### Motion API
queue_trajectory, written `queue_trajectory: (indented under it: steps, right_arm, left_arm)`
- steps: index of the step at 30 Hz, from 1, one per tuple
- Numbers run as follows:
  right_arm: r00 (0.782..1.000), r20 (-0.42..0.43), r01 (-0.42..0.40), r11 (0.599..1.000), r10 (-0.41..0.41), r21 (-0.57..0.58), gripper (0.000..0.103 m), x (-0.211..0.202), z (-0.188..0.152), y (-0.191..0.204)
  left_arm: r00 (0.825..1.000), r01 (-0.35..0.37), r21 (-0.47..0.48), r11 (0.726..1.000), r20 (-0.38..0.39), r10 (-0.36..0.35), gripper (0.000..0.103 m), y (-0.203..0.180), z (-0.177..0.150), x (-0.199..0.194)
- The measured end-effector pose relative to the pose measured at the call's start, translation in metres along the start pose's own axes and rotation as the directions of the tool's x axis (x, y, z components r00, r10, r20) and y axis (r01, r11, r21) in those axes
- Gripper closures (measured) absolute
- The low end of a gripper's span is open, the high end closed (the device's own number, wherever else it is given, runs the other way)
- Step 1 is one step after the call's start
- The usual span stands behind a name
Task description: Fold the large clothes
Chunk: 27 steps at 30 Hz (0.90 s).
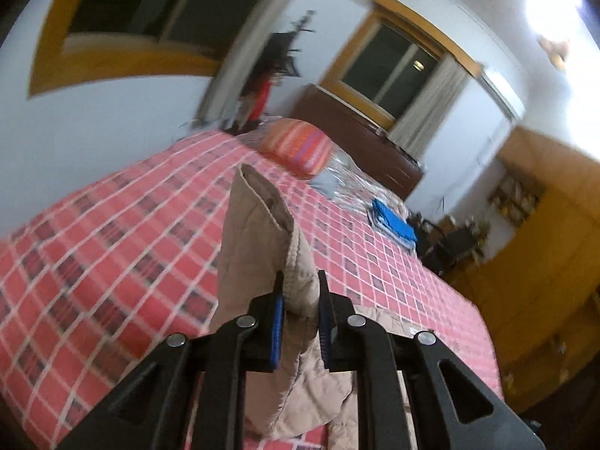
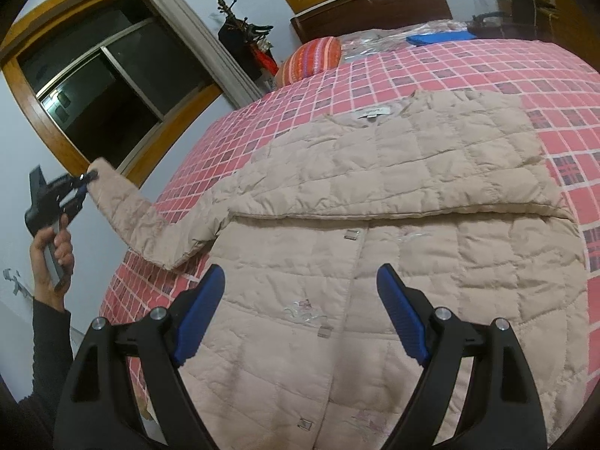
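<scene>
One sleeve lifted, the fold across the body yet to come

One beige quilted puffer jacket (image 2: 375, 232) lies front-up on the bed with the pink-and-red checked cover (image 2: 506, 71), collar at the far side and hem near the camera. The left gripper (image 1: 300, 292) is clenched on the cuff of the left-hand sleeve (image 2: 127, 206), which it holds raised and stretched out past the left edge of the bed; in the left wrist view the cuff stands up between the two blue-padded fingers. The right gripper (image 2: 300, 311) hovers released, jaws wide apart, over the lower front of the jacket and touches nothing.

Judging by this, the step in hand is the sleeve fold. The right-hand sleeve appears to lie already folded across the chest, forming a straight horizontal ridge. The next move likely calls for carrying the held cuff rightward and laying it flat over the body, while the free gripper may pin the front to stop it sliding.

Fabric is soft, matte and puffy, stitched in rectangular panels, lightly creased, with small metal clasps down the centre placket and faint embroidery. Such padding probably springs back, so folds may need pressing. An orange striped pillow (image 2: 311, 60) and a blue folded cloth (image 2: 438, 38) sit at the far end.
</scene>
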State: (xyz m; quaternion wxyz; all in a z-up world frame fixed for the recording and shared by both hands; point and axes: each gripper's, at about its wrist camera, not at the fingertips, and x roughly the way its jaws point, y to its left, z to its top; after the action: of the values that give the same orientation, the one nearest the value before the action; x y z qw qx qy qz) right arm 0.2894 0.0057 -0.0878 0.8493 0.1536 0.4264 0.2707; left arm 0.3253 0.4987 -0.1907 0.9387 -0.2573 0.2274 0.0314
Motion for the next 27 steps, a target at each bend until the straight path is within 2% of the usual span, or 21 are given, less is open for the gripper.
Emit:
queue_trajectory:
  steps: [5,11,16,22,25,27]
  right_arm:
    - [1.0,0.01,0.01,1.0,-0.01,0.01,0.02,-0.006,0.001,-0.006]
    - [1.0,0.011,0.016,0.999,-0.016,0.041,0.02,-0.008,0.001,-0.016]
    - [1.0,0.011,0.02,0.998,-0.021,0.061,0.019,-0.009,0.002,-0.024]
    - [1.0,0.004,0.024,0.996,-0.024,0.087,0.019,-0.007,0.007,-0.031]
    - [1.0,-0.014,-0.01,0.993,0.012,0.116,0.019,-0.002,0.018,-0.033]
    - [0.995,-0.052,-0.075,0.985,0.084,0.152,0.017,0.011,0.035,-0.032]
  left_arm:
    - [0.997,0.049,0.066,0.997,-0.06,-0.045,0.088,-0.045,-0.003,0.033]
    - [0.982,0.114,0.133,0.984,-0.167,-0.091,0.088,-0.095,-0.035,0.077]
    - [0.959,0.141,0.2,0.97,-0.273,-0.083,0.088,-0.125,-0.071,0.119]
    - [0.919,0.173,0.248,0.953,-0.39,-0.065,0.088,-0.149,-0.116,0.162]
    - [0.901,0.185,0.261,0.947,-0.429,-0.058,0.088,-0.156,-0.133,0.176]
    - [0.894,0.19,0.261,0.946,-0.445,-0.057,0.088,-0.157,-0.142,0.182]
